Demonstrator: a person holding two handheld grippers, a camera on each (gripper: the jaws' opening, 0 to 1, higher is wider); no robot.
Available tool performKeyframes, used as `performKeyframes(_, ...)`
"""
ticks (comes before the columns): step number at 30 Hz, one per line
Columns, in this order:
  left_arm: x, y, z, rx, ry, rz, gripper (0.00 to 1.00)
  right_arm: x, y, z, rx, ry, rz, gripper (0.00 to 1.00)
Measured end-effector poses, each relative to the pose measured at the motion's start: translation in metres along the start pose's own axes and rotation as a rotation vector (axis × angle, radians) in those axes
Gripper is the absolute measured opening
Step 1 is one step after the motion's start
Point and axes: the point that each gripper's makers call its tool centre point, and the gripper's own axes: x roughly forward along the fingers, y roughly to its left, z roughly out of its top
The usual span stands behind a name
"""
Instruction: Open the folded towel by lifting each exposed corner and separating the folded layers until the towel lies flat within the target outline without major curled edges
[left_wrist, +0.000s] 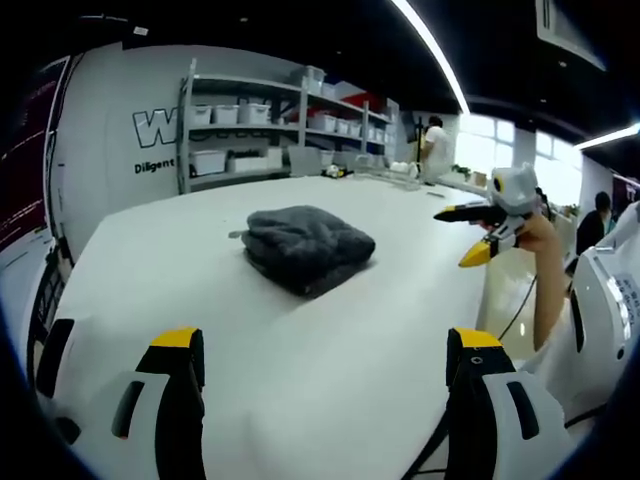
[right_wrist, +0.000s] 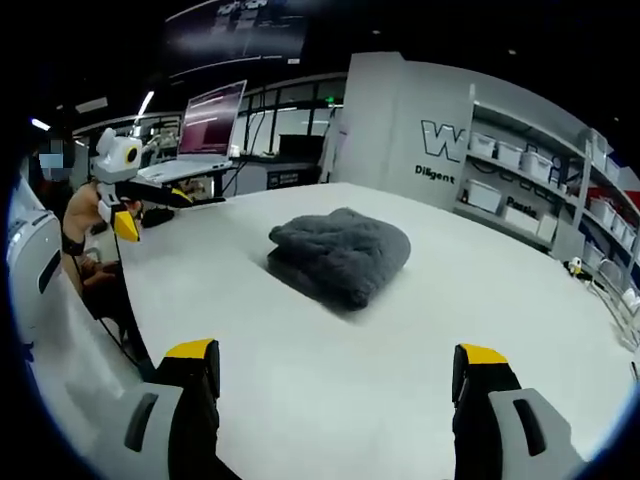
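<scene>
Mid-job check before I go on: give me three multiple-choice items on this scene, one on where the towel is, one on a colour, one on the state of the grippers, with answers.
1. Where is the towel?
A. On the white table, ahead of both grippers
B. On a shelf
C. Held in the left gripper

2. What colour is the towel?
A. Yellow
B. Dark grey
C. White

3. How do the left gripper and right gripper stand?
A. Both shut on the towel
B. One shut, one open
C. Both open, holding nothing

Answers:
1 A: it lies on the tabletop beyond the jaws in both views.
2 B: it is dark grey against the white table.
3 C: each pair of jaws stands wide apart with bare table between, and the towel is still folded and untouched.
</scene>
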Motion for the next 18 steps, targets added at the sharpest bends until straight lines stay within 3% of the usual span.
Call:
performKeyframes(9,0.000,0.002,-0.002,-0.002,0.004,0.012,0.99,0.006,0.004,0.004,-0.031,0.017,0.022,0.98)
performKeyframes(18,0.001,0.001,-0.011,-0.015,0.021,0.022,0.99,0.040,0.024,0.034,-0.220,0.021,0.123,0.91)
